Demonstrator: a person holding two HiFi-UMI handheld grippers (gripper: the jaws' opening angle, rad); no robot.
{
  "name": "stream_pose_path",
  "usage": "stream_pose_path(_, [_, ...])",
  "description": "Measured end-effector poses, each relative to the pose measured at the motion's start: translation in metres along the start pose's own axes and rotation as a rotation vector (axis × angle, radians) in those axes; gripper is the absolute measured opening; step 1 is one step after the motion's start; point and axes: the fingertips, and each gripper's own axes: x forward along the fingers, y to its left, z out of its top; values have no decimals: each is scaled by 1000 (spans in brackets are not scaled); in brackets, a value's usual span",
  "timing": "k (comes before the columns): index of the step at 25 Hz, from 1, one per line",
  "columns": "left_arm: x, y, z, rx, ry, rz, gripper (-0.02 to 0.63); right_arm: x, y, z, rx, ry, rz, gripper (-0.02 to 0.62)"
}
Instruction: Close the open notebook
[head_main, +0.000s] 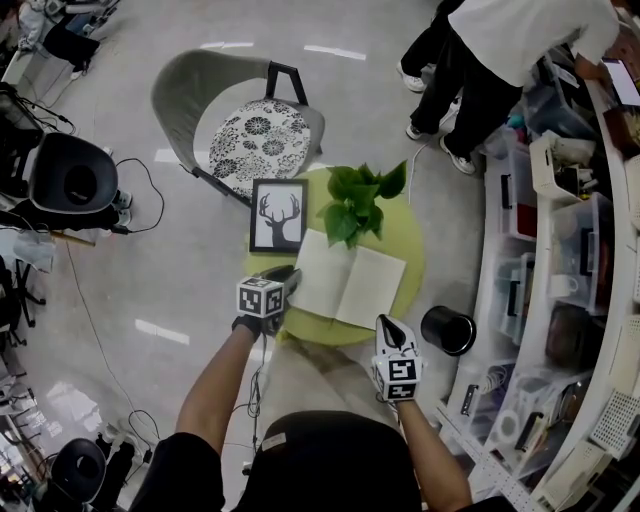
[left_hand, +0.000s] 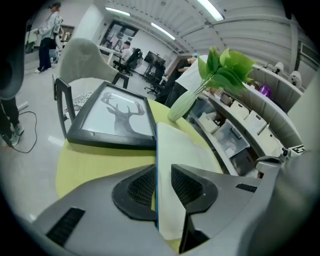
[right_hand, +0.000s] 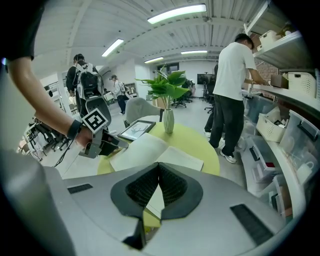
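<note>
The open notebook (head_main: 348, 282) lies with white pages up on the round yellow-green table (head_main: 412, 250). My left gripper (head_main: 290, 274) is at the notebook's left edge. In the left gripper view the blue-edged left half of the notebook (left_hand: 172, 145) stands between the jaws of this gripper (left_hand: 162, 187); the left pad is against the blue edge, and a narrow strip of page shows before the right pad. My right gripper (head_main: 388, 322) hovers at the table's near right rim, just off the notebook's near corner. In its own view this gripper (right_hand: 159, 182) is shut with nothing in it, the notebook (right_hand: 150, 150) beyond.
A framed deer picture (head_main: 277, 215) and a leafy plant in a vase (head_main: 355, 200) stand behind the notebook. A patterned chair (head_main: 255, 130) is beyond the table, a black cylinder (head_main: 447, 330) on the floor at right, shelves with bins (head_main: 560, 250) further right, and a person (head_main: 480, 60) stands there.
</note>
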Motion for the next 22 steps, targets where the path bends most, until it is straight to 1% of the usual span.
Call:
stream_pose_path(4, [-1,-1,0,8,1,-4,103,-1,-1,0,9,-3,3,2])
stream_pose_path(10, [-5,-4,2,-1,-14,-11,101,-2,-4,-3,10,-4,-4,2])
stream_pose_path(16, [-9,-7,5,13,-28,-10,101,0,-4,-1,23,-11,0,2])
stream_pose_path(22, [-19,-17,9,28,-37,-27,101,-3,-3,-1,26,-27,-2,2])
